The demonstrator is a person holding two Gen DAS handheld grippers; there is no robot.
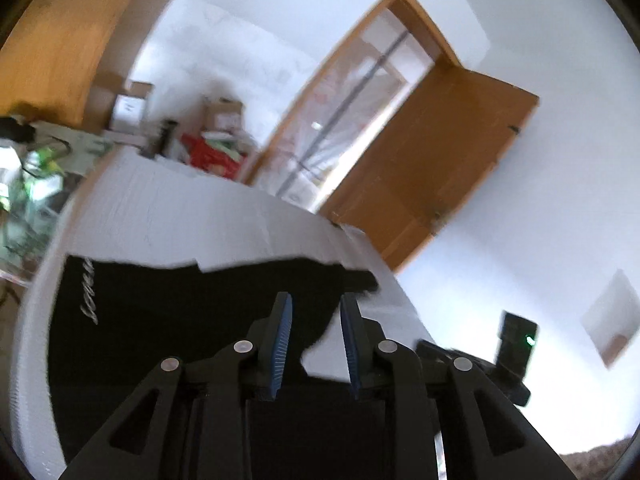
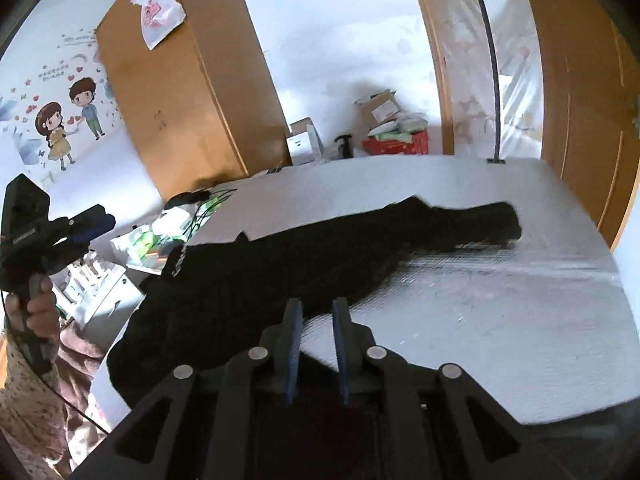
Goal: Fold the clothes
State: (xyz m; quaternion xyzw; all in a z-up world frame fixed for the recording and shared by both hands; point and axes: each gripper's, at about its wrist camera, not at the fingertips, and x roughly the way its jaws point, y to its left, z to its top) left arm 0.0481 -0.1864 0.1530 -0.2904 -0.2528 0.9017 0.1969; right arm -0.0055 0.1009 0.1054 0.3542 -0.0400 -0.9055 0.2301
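Note:
A black garment (image 1: 168,312) with white script lettering lies on a white table (image 1: 192,216). It also shows in the right wrist view (image 2: 304,256), one sleeve stretching to the right. My left gripper (image 1: 316,304) hovers over the garment's right part, its blue-padded jaws apart and empty. My right gripper (image 2: 316,308) is above the garment's near edge, jaws a little apart with nothing between them. The left gripper also shows in the right wrist view (image 2: 86,220) at the far left, held in a hand above the table's left end.
An open wooden door (image 1: 432,160) stands behind the table. Cardboard boxes and a red bag (image 2: 396,136) sit on the floor past the far edge. A wooden wardrobe (image 2: 188,80) stands at the back left. Clutter of packets (image 2: 160,236) lies by the table's left side.

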